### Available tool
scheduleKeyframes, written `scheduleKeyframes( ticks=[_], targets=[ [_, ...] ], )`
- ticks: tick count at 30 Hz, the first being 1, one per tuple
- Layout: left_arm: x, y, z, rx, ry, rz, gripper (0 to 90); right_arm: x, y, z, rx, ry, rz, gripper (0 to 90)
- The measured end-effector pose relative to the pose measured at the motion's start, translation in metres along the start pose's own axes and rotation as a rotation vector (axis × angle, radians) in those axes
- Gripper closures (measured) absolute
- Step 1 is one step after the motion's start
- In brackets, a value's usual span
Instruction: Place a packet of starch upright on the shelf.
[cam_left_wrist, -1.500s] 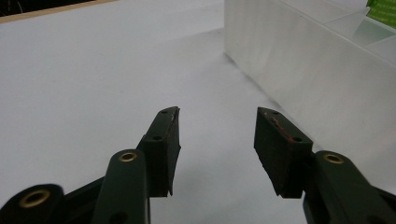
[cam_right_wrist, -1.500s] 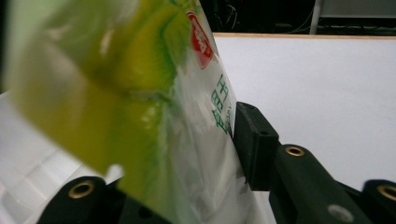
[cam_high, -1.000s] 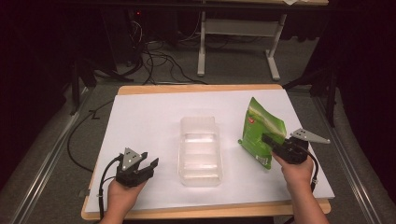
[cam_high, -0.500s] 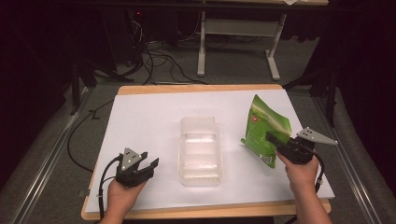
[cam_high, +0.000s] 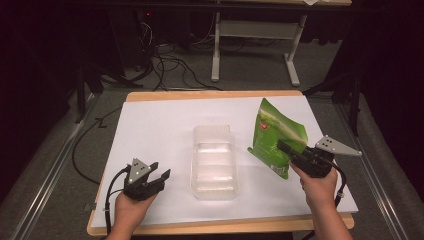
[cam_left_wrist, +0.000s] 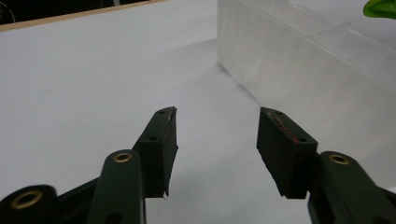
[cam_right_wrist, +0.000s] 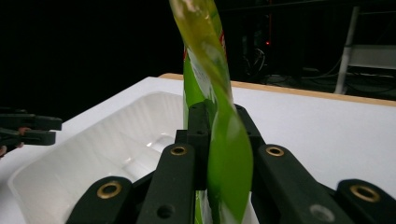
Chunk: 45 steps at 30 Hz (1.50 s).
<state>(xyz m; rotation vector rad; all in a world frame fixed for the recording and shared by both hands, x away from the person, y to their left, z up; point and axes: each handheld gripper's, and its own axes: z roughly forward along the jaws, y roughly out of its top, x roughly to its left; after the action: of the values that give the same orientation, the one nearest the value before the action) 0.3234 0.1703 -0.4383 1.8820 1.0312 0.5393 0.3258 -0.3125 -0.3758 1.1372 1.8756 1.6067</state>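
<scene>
- I see the right gripper clamped on the green bag; its jaws pinch the lower right edge of the bag, as the high view shows.
- In the right gripper view, the green bag stands between the two black jaws and rises upward from them, a little twisted (the pads press on both of its sides).
- The bag hangs above the white table, just to the right of the clear plastic container, and I cannot tell if its bottom corner touches the table.
- The left gripper rests low at the near left part of the table, well apart from the bag.
- Its jaws stand apart with nothing between them (the left gripper view shows only table there), and the container wall is near on its right side.
</scene>
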Motion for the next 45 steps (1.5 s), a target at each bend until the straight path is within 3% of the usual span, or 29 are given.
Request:
scheduleKeyframes(
  ticks=[18,35,45],
  targets=[
    [0.001,-0.001,-0.002,-0.007,0.005,-0.007,48.4,0.033,0.019,0.034,0.025,0.119,-0.051,82.3],
    [0.002,-0.001,-0.003,-0.008,0.006,-0.008,48.4,0.07,0.034,0.069,0.016,0.272,-0.075,82.4],
    [0.002,-0.002,-0.003,0.0,0.015,-0.011,48.4,0.078,0.031,0.084,0.011,0.345,-0.083,82.5]
  ],
)
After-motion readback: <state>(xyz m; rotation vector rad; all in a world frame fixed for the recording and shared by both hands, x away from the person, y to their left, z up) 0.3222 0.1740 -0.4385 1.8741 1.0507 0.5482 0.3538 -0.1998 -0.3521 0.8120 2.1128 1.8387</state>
